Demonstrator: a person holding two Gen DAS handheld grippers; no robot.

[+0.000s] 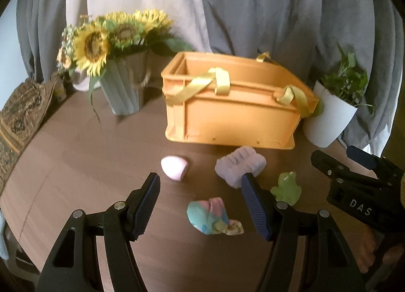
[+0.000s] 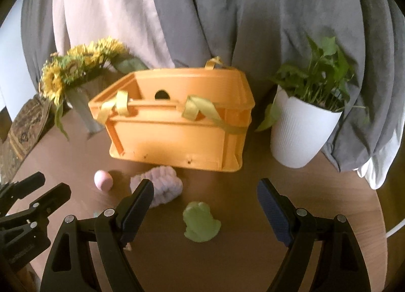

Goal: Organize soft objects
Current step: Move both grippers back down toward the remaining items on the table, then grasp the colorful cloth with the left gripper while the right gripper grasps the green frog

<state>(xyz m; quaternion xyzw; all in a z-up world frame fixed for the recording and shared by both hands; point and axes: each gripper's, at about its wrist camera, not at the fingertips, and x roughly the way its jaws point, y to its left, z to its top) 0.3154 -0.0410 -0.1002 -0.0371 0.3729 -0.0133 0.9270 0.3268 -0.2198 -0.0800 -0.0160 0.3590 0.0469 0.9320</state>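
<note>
The round brown surface [image 1: 83,165] carries everything here, and its curved edge is a hazard: anything nudged away from the middle could roll off. The orange plastic crate [image 1: 227,117], with yellow ribbon handles draped over its rim, stands open at the back and looks like the place for the soft things; a drooping ribbon could snag a claw finger on the way in. Beside it, the white potted plant [image 2: 298,130] and the sunflower vase [image 1: 124,89] stand close enough to be tipped by a wide swing. In front of the crate lie the four soft objects, all loose on the surface: a lilac fluffy scrunchie-like band [image 1: 238,165], a pastel bundle of baby socks [image 1: 210,216], a green frog squishy [image 2: 201,222] and a pink egg-shaped sponge [image 1: 174,166]. The left claw [image 1: 200,203] is spread and empty, hovering above the sock bundle; a shallow pinch could catch only one sock and pull the bundle apart. The right claw [image 2: 205,206] is spread wide and empty over the frog, which may squirm out if pinched off-centre. The two claws are close together and could collide.
</note>
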